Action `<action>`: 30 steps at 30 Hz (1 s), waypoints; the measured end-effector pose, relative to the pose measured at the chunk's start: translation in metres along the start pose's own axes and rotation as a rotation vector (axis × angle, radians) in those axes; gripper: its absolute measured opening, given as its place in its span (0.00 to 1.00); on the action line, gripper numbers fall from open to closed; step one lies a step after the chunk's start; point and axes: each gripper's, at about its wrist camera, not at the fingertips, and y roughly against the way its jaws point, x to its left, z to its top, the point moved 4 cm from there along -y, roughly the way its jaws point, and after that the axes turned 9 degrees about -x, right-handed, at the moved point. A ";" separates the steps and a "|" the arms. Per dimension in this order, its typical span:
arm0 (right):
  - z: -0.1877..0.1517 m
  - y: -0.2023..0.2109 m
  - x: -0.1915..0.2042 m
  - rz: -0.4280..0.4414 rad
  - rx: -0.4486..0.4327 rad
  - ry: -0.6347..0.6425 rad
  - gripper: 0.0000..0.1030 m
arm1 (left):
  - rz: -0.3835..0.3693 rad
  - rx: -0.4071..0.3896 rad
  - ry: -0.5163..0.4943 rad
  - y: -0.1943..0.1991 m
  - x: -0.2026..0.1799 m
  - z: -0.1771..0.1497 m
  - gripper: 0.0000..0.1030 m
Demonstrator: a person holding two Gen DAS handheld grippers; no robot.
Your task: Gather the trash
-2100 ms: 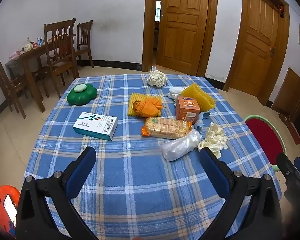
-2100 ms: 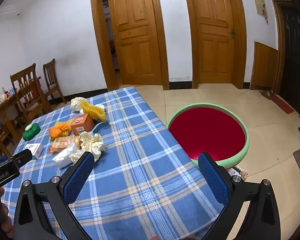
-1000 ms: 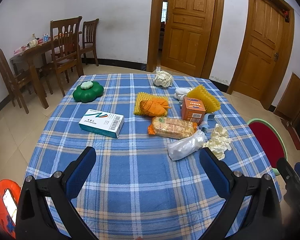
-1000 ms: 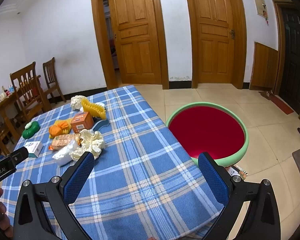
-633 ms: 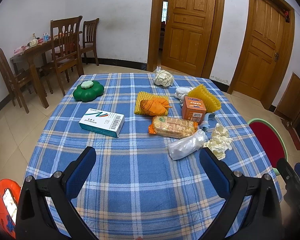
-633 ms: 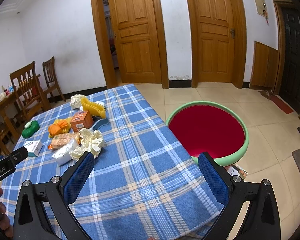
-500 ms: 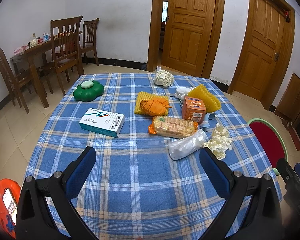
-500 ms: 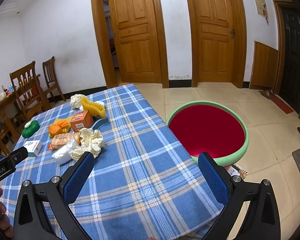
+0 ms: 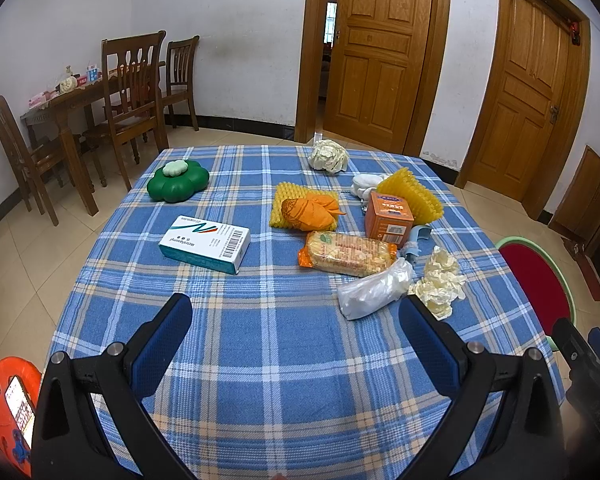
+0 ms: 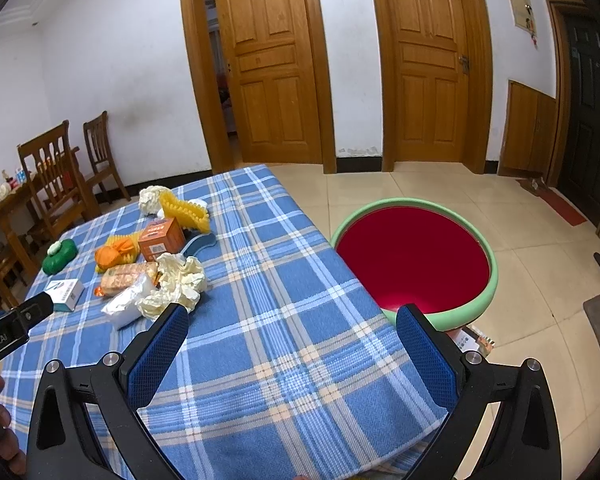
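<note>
We are at the very start of collecting the trash: nothing is held, and both grippers hang over the near edge of the table [image 9: 284, 360] with its blue plaid cloth. Going from left to right, our left gripper [image 9: 296, 328] has its jaws spread wide and empty; far to its left sits a green clover-shaped box [image 9: 178, 186], then a white and teal carton [image 9: 205, 243], which look like keepers rather than rubbish, though we cannot be sure. Further right lie an orange cloth bundle [image 9: 310, 214] on a yellow pad, a wrapped biscuit packet [image 9: 346, 253], a small orange box [image 9: 389, 216], a crumpled clear plastic bag [image 9: 374, 290] and, just beside it on the right, a wad of crumpled cream paper [image 9: 440, 282]; another paper ball [image 9: 327, 157] rests at the far edge. Our right gripper [image 10: 292, 344] is likewise wide open and empty, with the paper wad [image 10: 178, 282] just beyond its left finger and the red basin with a green rim [image 10: 486, 296] on the floor to the right of the table, apparently the bin. We judge the next move to be a reach forward and left to the paper wad or plastic bag, closing gently on soft, springy material, then a carry right over the table edge to the basin.
</note>
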 end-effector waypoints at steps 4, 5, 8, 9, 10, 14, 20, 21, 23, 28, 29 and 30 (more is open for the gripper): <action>0.000 0.000 0.000 0.000 0.001 0.000 1.00 | 0.001 0.000 0.001 0.000 0.001 0.000 0.99; 0.000 0.000 0.000 0.000 0.001 0.000 1.00 | 0.001 0.000 0.001 0.000 0.001 0.000 0.99; 0.001 0.000 0.000 -0.001 0.002 0.000 1.00 | 0.001 -0.001 0.001 0.000 0.001 0.000 0.99; 0.000 0.000 0.000 -0.001 0.003 0.000 1.00 | 0.001 -0.001 0.001 0.000 0.001 -0.001 0.99; 0.001 0.000 0.000 -0.001 0.002 0.000 1.00 | 0.001 0.000 0.001 0.000 0.001 0.000 0.99; 0.001 0.000 0.000 -0.001 0.002 0.000 1.00 | 0.001 0.001 0.001 0.000 0.001 -0.001 0.99; 0.001 -0.001 0.001 -0.001 0.005 -0.001 1.00 | 0.002 0.003 0.000 0.000 0.002 -0.002 0.99; 0.000 -0.001 0.001 -0.001 0.006 0.000 1.00 | 0.003 0.002 0.001 0.000 0.004 -0.002 0.99; 0.000 -0.001 0.001 -0.001 0.006 0.000 1.00 | 0.004 0.002 0.000 0.000 0.004 -0.003 0.99; -0.002 -0.003 0.004 0.004 0.018 0.006 1.00 | 0.016 0.001 0.002 -0.002 0.012 -0.003 0.99; -0.003 -0.003 0.004 0.004 0.021 0.007 1.00 | 0.019 0.003 0.001 -0.002 0.013 -0.003 0.99; -0.003 -0.004 0.005 0.007 0.024 0.007 1.00 | 0.021 0.006 0.001 -0.003 0.015 -0.003 0.99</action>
